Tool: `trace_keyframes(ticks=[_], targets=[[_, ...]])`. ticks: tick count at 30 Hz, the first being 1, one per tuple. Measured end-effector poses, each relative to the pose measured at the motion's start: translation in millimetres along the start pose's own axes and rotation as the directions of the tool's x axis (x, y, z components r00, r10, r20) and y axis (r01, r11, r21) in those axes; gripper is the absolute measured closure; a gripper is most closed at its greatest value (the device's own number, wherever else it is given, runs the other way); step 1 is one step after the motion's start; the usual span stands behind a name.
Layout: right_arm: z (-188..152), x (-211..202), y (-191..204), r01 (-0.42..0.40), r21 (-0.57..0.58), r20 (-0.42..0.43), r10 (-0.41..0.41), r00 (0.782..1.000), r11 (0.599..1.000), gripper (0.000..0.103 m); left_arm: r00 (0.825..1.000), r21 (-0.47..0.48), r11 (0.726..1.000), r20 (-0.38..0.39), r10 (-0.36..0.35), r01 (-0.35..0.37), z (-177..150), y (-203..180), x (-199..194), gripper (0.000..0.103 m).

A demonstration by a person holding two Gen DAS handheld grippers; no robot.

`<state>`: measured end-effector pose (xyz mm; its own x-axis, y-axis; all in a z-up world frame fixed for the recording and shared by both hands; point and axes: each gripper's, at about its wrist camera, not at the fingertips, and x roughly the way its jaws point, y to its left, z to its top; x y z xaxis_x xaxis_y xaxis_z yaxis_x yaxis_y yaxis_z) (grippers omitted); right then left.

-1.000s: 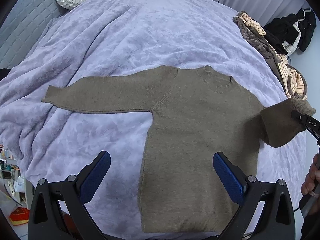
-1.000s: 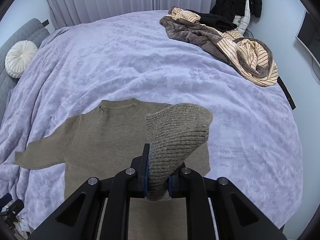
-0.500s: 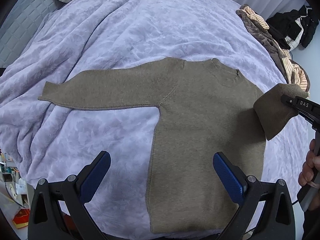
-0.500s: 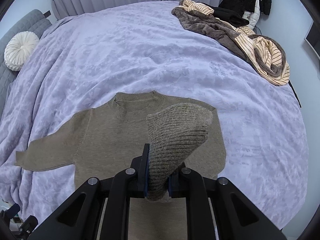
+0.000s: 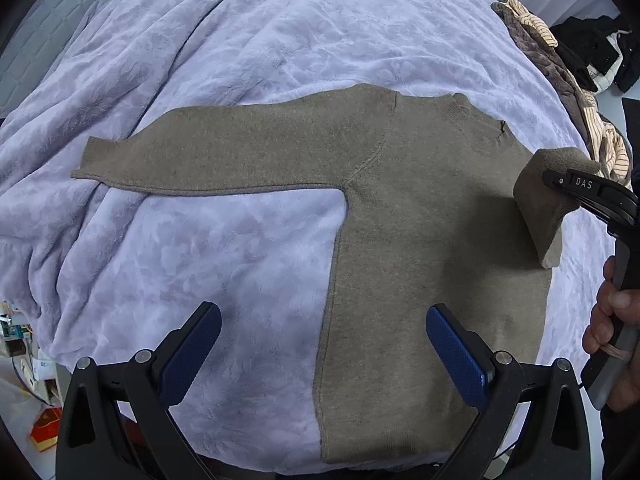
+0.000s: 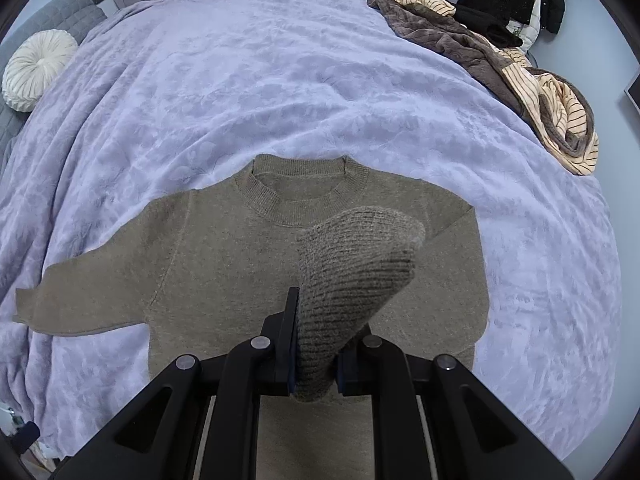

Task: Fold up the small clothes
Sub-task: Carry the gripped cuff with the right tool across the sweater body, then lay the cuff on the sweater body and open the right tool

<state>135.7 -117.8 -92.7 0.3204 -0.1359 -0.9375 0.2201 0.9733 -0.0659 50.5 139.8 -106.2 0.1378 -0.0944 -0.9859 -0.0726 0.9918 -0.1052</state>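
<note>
Nearest us, our left gripper (image 5: 322,354) hangs spread and empty over the sweater (image 5: 420,248) hem by the bed's (image 5: 240,40) near edge. Our right gripper (image 6: 314,354) pinches the ribbed cuff (image 6: 352,264), raised above the chest. The knit looks soft, light, floppy — we'd grasp cuffs and hem corners. The other sleeve (image 5: 208,160) lies flat — leftward.

Landmark: flat olive-brown knit sweater (image 6: 224,264) on the lavender plush blanket (image 6: 280,80).
Beyond its collar: bare blanket, open passage.
Left of its body, below the outstretched sleeve: bare blanket.
Far right of it: heap of brown and cream-striped clothes (image 6: 520,68) blocks the edge.
Far left of it: round white pleated cushion (image 6: 38,68).
</note>
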Motion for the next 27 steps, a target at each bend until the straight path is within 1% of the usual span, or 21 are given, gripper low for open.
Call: trace_keyframes(ticks=[5, 11, 16, 25, 26, 27], targets=[[-2, 29, 26, -0.017, -0.009, -0.04, 0.017, 0.999, 1.0, 0.089, 0.999, 0.016, 1.0, -0.028, 0.028, -0.027, 5, 8, 9, 0.0], [-2, 61, 54, -0.045, -0.013, -0.085, 0.044, 0.995, 0.999, 0.089, 0.999, 0.017, 0.999, -0.028, 0.031, -0.031, 16, 16, 11, 0.0], [0, 82, 73, -0.058, -0.028, -0.112, 0.055, 0.992, 0.998, 0.089, 0.999, -0.01, 1.0, -0.046, 0.019, -0.02, 22, 24, 20, 0.0], [6, 114, 99, -0.057, -0.058, -0.151, 0.047, 0.987, 0.997, 0.088, 0.998, -0.071, 0.997, -0.069, 0.013, -0.018, 30, 43, 35, 0.0], [7, 116, 101, -0.066, -0.059, -0.158, 0.056, 0.986, 0.996, 0.087, 0.997, -0.077, 0.997, -0.07, 0.014, -0.019, 31, 44, 36, 0.0], [7, 120, 104, -0.087, -0.057, -0.171, 0.076, 0.982, 0.995, 0.084, 0.997, -0.083, 0.996, -0.072, 0.014, -0.02, 32, 46, 37, 0.0]])
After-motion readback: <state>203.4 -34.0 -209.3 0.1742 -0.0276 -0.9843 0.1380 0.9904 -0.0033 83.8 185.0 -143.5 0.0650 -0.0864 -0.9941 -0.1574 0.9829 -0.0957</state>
